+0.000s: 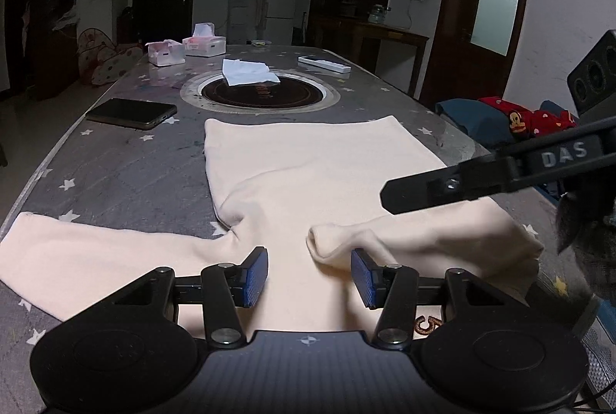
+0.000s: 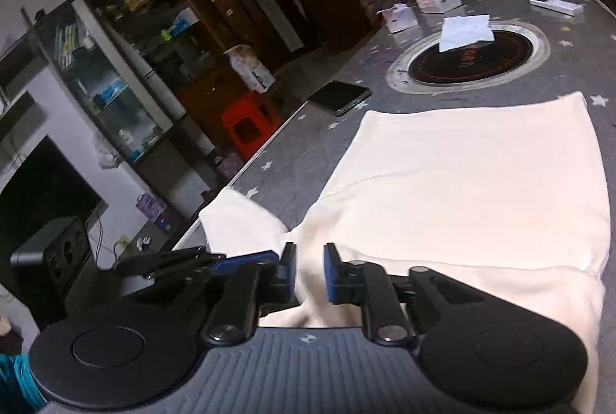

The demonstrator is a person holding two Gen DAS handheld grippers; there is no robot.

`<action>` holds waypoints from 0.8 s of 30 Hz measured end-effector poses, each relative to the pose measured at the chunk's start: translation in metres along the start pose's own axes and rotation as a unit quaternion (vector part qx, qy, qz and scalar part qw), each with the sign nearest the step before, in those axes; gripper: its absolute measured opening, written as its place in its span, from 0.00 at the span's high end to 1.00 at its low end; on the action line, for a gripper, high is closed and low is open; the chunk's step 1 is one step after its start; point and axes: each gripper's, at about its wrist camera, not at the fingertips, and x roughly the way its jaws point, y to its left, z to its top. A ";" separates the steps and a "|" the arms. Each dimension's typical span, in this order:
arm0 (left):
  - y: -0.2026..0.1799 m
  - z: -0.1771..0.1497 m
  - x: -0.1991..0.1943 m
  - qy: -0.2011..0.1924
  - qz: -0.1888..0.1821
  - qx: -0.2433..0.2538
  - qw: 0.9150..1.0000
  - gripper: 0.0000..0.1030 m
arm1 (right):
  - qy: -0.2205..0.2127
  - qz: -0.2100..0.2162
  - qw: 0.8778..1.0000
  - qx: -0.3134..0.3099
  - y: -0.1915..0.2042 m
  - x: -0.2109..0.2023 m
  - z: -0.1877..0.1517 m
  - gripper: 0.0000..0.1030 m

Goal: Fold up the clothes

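One cream long-sleeved top (image 1: 308,163) is lying beneath both grippers; left gripper (image 1: 309,277) is gaping wide, empty; right gripper (image 2: 310,273) is hanging narrowly parted over fabric, its grip uncertain.

The garment (image 1: 308,167) spread directly ahead of the left claw (image 1: 308,277) is plain pale cream with no pattern, and the claw's pads (image 1: 256,277) are blue on black arms; the right claw (image 2: 310,273) carries the same blue pads (image 2: 331,273) on black. The table (image 1: 123,167) beneath is grey with scattered white stars and, beyond the garment, a dark round inset (image 1: 260,92) ringed in silver, with a white cloth (image 1: 248,72) on its far edge. Ahead and left lies a black phone (image 1: 131,112); far right, red fabric (image 1: 539,119) with small hearts and a cartoon face.
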 end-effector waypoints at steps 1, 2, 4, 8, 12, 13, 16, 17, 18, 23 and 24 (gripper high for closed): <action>-0.001 0.000 -0.001 0.000 0.000 0.001 1.000 0.50 | -0.002 -0.005 1.000 -0.006 0.000 -0.007 0.001 0.79; -0.001 0.000 -0.002 -0.001 0.001 0.001 1.000 0.50 | -0.004 -0.010 1.000 -0.012 -0.001 -0.014 0.001 0.77; -0.002 0.001 -0.002 -0.002 -0.001 0.003 1.000 0.50 | -0.009 -0.022 0.999 -0.022 -0.003 -0.028 0.003 0.72; -0.008 0.006 -0.004 -0.009 -0.014 0.007 1.000 0.50 | -0.014 -0.075 0.997 -0.027 -0.022 -0.059 -0.001 0.66; -0.017 0.009 0.000 -0.009 -0.021 0.013 1.000 0.51 | -0.007 -0.126 0.992 -0.021 -0.040 -0.084 -0.019 0.66; -0.018 0.009 0.002 -0.007 -0.022 0.016 1.000 0.51 | -0.003 -0.135 0.991 -0.016 -0.044 -0.088 -0.025 0.66; -0.023 0.009 0.010 0.001 -0.023 0.022 0.999 0.53 | 0.009 -0.152 0.988 0.001 -0.056 -0.096 -0.044 0.66; -0.024 0.008 0.013 0.006 -0.023 0.024 0.999 0.57 | 0.011 -0.153 0.988 0.009 -0.059 -0.097 -0.049 0.66; -0.024 0.007 0.017 0.013 -0.023 0.026 0.999 0.64 | 0.012 -0.154 0.988 0.015 -0.061 -0.098 -0.054 0.66; -0.021 0.000 0.025 0.039 0.000 0.031 0.999 0.81 | 0.009 -0.167 0.986 -0.012 -0.056 -0.099 -0.054 0.66; -0.020 0.000 0.024 0.039 0.001 0.029 0.999 0.81 | 0.004 -0.167 0.986 -0.020 -0.054 -0.099 -0.050 0.66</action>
